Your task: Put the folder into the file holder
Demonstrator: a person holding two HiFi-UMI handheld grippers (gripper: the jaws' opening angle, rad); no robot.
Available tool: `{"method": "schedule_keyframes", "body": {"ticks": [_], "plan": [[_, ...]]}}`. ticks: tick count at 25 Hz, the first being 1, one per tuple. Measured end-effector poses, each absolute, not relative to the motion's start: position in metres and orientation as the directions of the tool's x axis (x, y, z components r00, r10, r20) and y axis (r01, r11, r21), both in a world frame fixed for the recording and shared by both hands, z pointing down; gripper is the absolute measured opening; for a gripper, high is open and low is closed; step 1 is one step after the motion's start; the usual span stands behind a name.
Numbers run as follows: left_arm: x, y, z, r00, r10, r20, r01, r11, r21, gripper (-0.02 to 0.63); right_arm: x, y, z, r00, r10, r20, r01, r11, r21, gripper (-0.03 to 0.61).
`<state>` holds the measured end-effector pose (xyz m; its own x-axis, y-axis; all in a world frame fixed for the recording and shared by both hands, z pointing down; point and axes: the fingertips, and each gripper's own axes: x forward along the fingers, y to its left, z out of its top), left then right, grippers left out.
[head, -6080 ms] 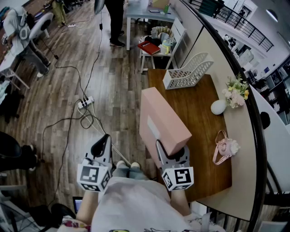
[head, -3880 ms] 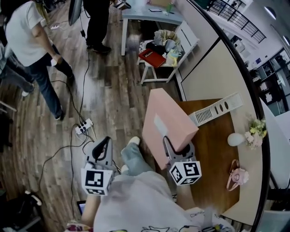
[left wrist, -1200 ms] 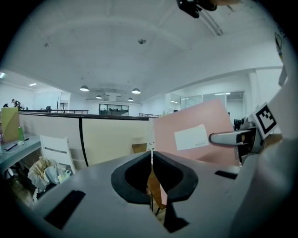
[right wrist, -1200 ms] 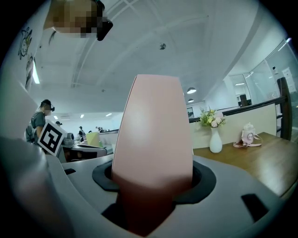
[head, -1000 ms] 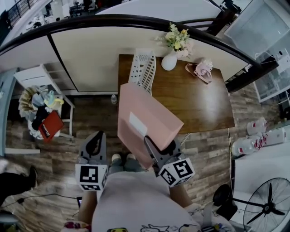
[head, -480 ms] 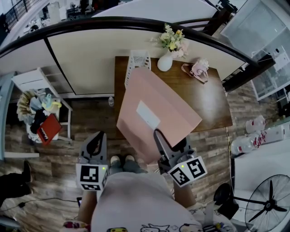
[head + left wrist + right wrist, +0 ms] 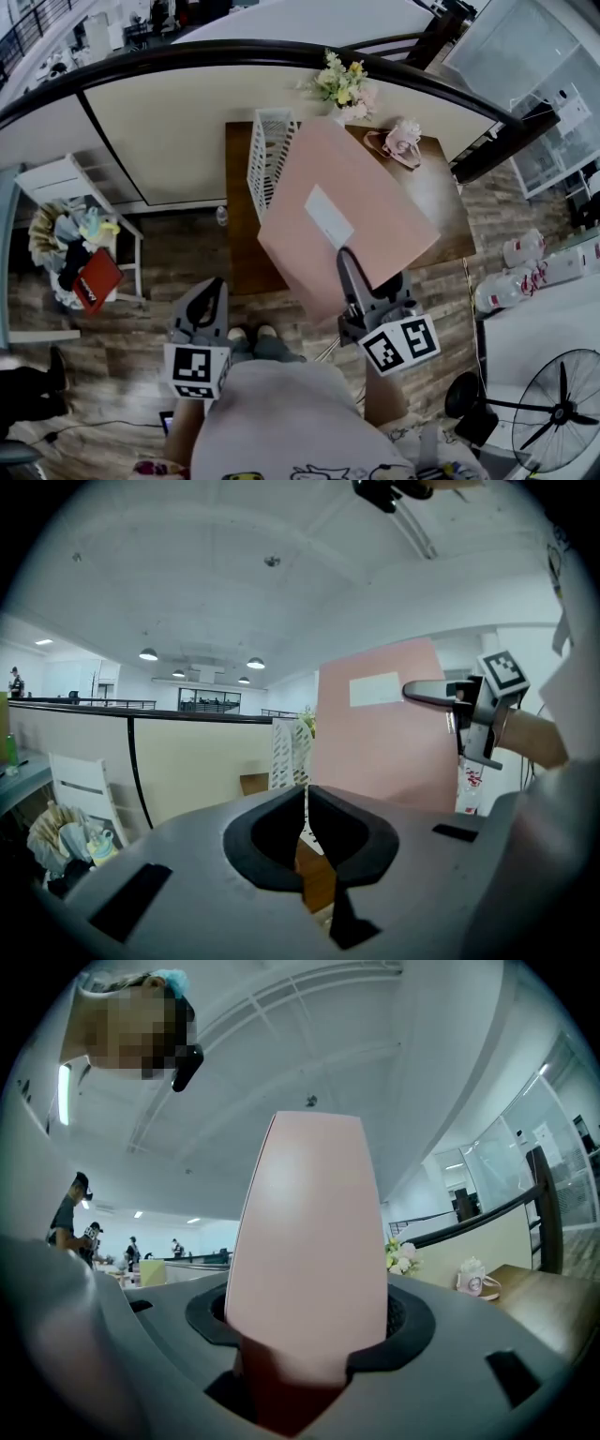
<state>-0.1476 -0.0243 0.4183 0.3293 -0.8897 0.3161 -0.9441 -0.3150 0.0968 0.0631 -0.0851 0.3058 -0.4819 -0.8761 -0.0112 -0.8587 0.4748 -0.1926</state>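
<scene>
One near-edge pinch: right gripper [image 7: 351, 270] clamps pink folder [image 7: 375, 220]; broad, stiff, light, likely pivots. Left gripper [image 7: 210, 289] jaws together, empty.

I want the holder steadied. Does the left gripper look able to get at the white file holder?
Probably yes: the left gripper is shut and empty, and the file holder shows straight ahead, left of the folder.

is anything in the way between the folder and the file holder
Nothing visible stands in the way. The right gripper holds the pink folder in the air just right of the white file holder, with no object between them. The flowers and the pink bag stand further right, off that path.
</scene>
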Motion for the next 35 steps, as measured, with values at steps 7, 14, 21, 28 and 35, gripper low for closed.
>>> {"method": "schedule_keyframes", "body": {"ticks": [7, 14, 21, 28, 35], "plan": [[-0.14, -0.035, 0.419, 0.365, -0.878, 0.31, -0.931, -0.347, 0.113, 0.014, 0.075, -0.106, 0.296, -0.407, -0.912, -0.047, -0.894, 0.409, -0.183, 0.272], [-0.137, -0.044, 0.42, 0.383, -0.869, 0.314, -0.924, -0.363, 0.122, 0.014, 0.069, -0.128, 0.289, -0.37, -0.926, -0.083, -0.915, 0.378, -0.138, 0.272], [-0.141, -0.052, 0.426, 0.386, -0.863, 0.325, -0.922, -0.364, 0.129, 0.014, 0.059, -0.147, 0.289, -0.34, -0.933, -0.116, -0.929, 0.352, -0.112, 0.272], [-0.139, -0.062, 0.431, 0.393, -0.857, 0.333, -0.919, -0.372, 0.127, 0.014, 0.046, -0.162, 0.289, -0.338, -0.931, -0.139, -0.931, 0.353, -0.097, 0.272], [-0.139, -0.069, 0.433, 0.393, -0.854, 0.342, -0.92, -0.369, 0.135, 0.014, 0.03, -0.174, 0.287, -0.327, -0.928, -0.178, -0.937, 0.344, -0.07, 0.272]]}}
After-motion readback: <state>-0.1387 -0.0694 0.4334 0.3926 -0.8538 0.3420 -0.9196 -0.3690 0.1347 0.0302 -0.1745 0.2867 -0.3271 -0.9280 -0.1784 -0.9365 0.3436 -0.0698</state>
